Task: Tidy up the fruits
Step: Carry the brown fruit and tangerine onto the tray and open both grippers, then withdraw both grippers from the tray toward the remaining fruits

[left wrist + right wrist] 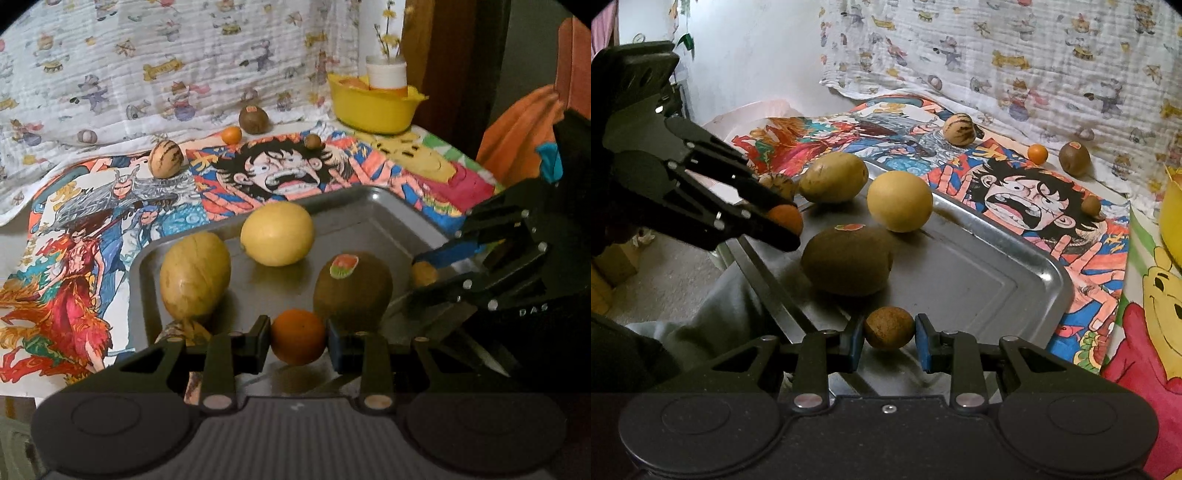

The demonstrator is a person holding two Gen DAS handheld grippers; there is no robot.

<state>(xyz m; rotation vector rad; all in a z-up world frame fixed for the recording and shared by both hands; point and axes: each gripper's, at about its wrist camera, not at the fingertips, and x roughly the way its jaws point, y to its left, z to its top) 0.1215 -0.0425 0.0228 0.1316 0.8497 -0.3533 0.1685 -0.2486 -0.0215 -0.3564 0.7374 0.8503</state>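
Note:
A metal tray (369, 218) (1015, 266) holds a yellow lemon (277, 233) (899, 201), a tan oval fruit (195, 275) (833, 177) and a brown kiwi with a sticker (352, 286) (847, 260). My left gripper (297, 341) (788, 225) is shut on a small orange (297, 336) (786, 218) over the tray's near edge. My right gripper (889, 334) (424, 275) is shut on a small brown round fruit (888, 328) (424, 274) over the tray.
On the cartoon cloth lie a striped fruit (166, 155) (957, 130), a small orange (231, 134) (1037, 153), a kiwi (253, 119) (1074, 158) and a small brown fruit (313, 141) (1091, 205). A yellow bowl (373, 107) with a white cup stands at the back right.

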